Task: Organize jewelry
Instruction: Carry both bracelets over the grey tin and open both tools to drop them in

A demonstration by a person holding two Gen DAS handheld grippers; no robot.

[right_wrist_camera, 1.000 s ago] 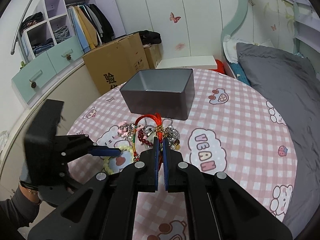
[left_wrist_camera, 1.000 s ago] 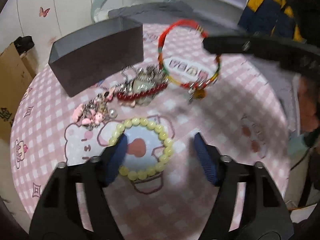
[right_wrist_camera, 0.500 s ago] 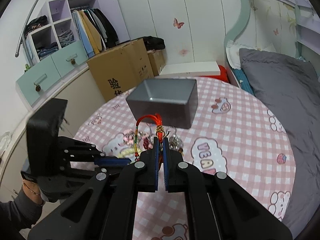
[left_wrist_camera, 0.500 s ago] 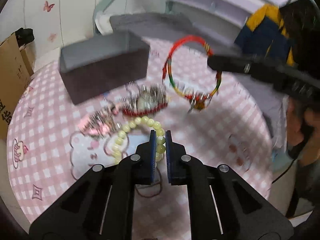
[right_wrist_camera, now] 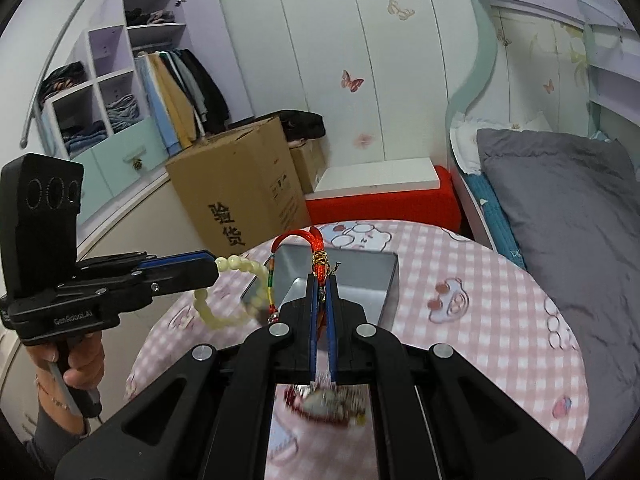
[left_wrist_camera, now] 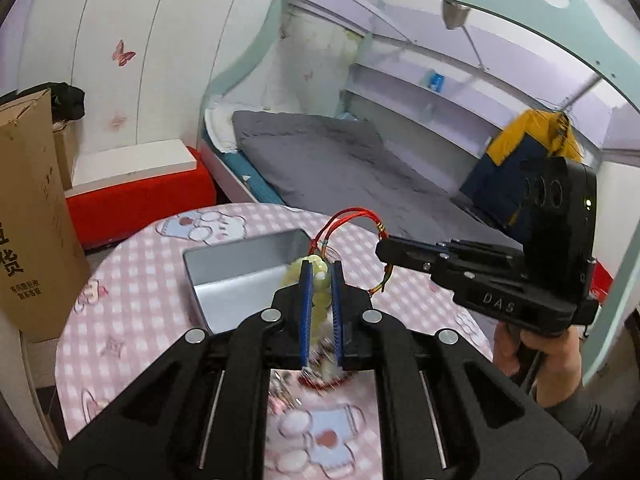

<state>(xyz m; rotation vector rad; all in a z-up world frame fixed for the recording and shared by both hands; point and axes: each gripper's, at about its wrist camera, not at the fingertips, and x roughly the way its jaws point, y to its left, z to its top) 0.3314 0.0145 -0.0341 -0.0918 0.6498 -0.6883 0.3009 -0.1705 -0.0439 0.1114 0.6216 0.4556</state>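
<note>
Pink checked table [right_wrist_camera: 500, 280] with cartoon prints, grey tin [right_wrist_camera: 376, 276] on it. Left gripper [left_wrist_camera: 320, 280] pinching yellow bead bracelet [right_wrist_camera: 224, 292], lifted near tin. Right gripper [right_wrist_camera: 322, 292] pinching red cord bracelet [right_wrist_camera: 316, 248] over tin. "DAS" on right gripper, "GenRobot.AI" on left. Carton [right_wrist_camera: 236, 196] printed "验货".

open grey box [right_wrist_camera: 362, 276] unobstructed above

The right gripper [right_wrist_camera: 322, 284] pinches a red cord bracelet [right_wrist_camera: 318, 254] — grey box [right_wrist_camera: 360, 276] just beyond.
</note>
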